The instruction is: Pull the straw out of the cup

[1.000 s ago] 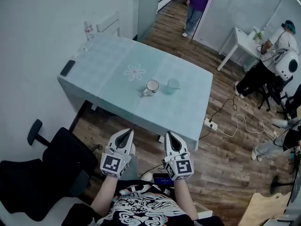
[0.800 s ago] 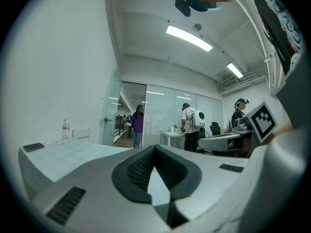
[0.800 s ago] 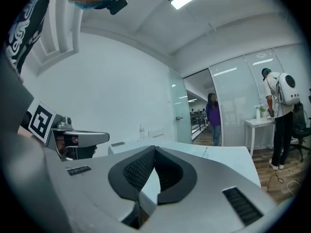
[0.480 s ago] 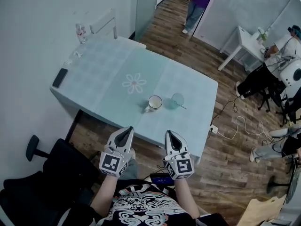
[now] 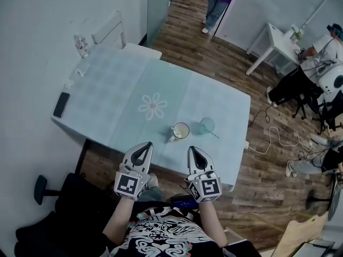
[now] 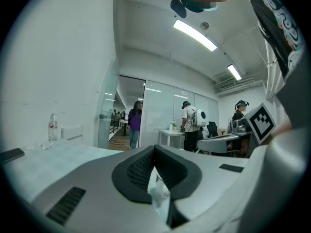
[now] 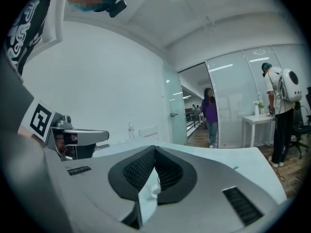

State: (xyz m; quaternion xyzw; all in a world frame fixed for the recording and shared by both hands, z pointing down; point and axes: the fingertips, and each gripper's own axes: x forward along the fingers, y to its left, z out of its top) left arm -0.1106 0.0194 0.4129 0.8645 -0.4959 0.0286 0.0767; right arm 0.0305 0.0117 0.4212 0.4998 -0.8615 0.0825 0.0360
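Observation:
A clear glass cup (image 5: 207, 125) stands near the front edge of the table (image 5: 112, 100), which has a pale teal cloth. A thin straw (image 5: 214, 134) leans out of the cup toward the front right. To the cup's left stands a white mug (image 5: 180, 130). My left gripper (image 5: 143, 145) and right gripper (image 5: 193, 150) hover side by side over the table's front edge, short of the mug and cup. Both are shut and hold nothing. In the left gripper view the jaw tips meet (image 6: 154, 147). They also meet in the right gripper view (image 7: 155, 148).
A dark phone (image 5: 61, 104) and a water bottle (image 5: 81, 45) lie at the table's far left. A white chair (image 5: 110, 29) stands behind it and a black office chair (image 5: 59, 218) at my left. People work at a white side table (image 5: 270, 42); cables (image 5: 270, 143) trail on the floor.
Both grippers have moved forward together toward the table, from over the floor to its front edge. The mug and cup now sit nearer to them. The jaws stayed shut.

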